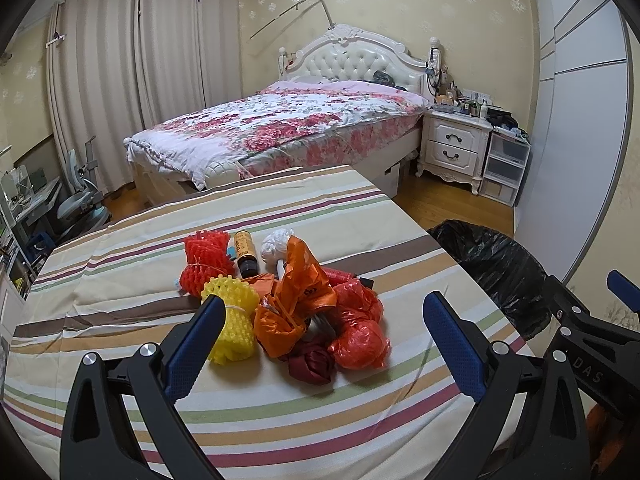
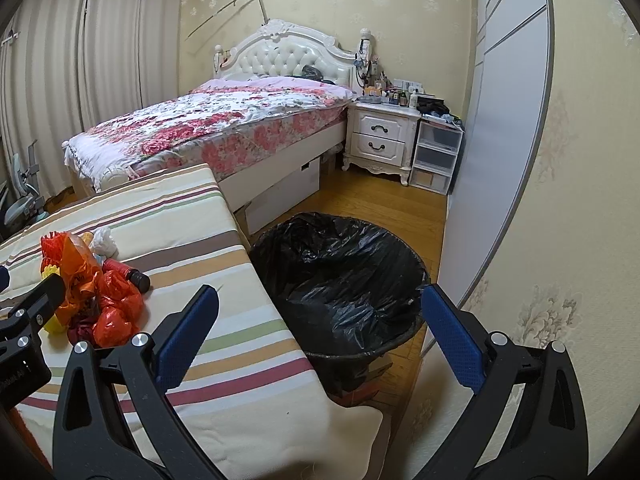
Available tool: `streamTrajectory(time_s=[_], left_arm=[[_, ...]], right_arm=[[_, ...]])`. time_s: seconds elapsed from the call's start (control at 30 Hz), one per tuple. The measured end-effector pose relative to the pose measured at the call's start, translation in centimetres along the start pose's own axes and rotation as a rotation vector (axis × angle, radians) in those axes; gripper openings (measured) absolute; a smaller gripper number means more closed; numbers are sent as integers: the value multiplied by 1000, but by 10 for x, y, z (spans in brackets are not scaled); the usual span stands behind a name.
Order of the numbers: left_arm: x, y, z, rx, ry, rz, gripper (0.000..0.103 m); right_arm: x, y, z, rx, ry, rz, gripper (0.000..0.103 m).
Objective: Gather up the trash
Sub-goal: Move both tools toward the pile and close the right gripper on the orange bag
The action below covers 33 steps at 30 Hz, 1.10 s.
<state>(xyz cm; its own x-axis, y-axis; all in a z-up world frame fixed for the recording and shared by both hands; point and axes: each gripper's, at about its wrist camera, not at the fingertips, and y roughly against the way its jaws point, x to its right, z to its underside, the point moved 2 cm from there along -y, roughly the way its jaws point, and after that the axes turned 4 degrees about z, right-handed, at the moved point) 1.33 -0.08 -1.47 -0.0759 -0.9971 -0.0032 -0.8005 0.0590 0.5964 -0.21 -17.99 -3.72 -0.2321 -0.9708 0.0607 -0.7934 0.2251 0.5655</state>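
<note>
On a table w/ a striped cloth (image 1: 132, 280) sits a small heap of trash, roughly mid-table, nearer the right edge. At the heap's left lies a red foam fruit net (image 1: 206, 262), and just in front of it a yellow foam fruit net (image 1: 232, 320), both tied round the middle. Beside them, touching, are an orange plastic bag (image 1: 292, 300), crumpled and sticking up, a knotted red plastic bag (image 1: 360, 340) at the front right, and a dark red wad (image 1: 312, 364) at the very front. Behind the pile lie a brown bottle w/ an orange label (image 1: 244, 254), on its side, and a white crumpled wad (image 1: 276, 244). Left gripper (image 1: 324, 320) hovers just short of the heap, jaws wide apart, nothing between them; its left finger overlaps the yellow net in the left wrist view, contact can't be told. Right gripper (image 2: 320, 322) is held off the table's right edge, jaws also spread wide and empty, pointing toward a trash bin lined w/ a black bag (image 2: 340, 280) that stands on the wood floor right beside the table. Bin's mouth is open. Further back: a bed w/ a pink floral cover (image 1: 280, 124), a white nightstand (image 1: 456, 144) crowded w/ small items, clear plastic drawers (image 1: 504, 164) next to it, and beige curtains (image 1: 132, 80) along the left wall.
</note>
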Motion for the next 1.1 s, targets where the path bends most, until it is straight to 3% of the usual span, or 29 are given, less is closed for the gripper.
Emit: streamTrajectory(time_s=[0.13, 0.3, 0.33, 0.4, 0.5, 0.7, 1.1], left_arm=[[-2, -1, 0, -10, 3, 6, 96], [-18, 2, -1, -3, 11, -7, 84], [-21, 2, -1, -4, 13, -7, 83], [-31, 1, 1, -9, 19, -18, 83], [-49, 2, 5, -15, 34, -40, 83], [-81, 0, 11, -32, 72, -82, 83], [-102, -13, 14, -66, 99, -114, 83]], right_arm=[[-2, -1, 2, -8, 10, -3, 99], [-6, 1, 0, -14, 7, -24, 98], [-8, 2, -1, -17, 8, -31, 97], [-11, 2, -2, -25, 12, -46, 85], [-18, -1, -1, -47, 17, -77, 82], [-34, -2, 1, -55, 40, -107, 81], [-36, -9, 1, -84, 47, -124, 81]])
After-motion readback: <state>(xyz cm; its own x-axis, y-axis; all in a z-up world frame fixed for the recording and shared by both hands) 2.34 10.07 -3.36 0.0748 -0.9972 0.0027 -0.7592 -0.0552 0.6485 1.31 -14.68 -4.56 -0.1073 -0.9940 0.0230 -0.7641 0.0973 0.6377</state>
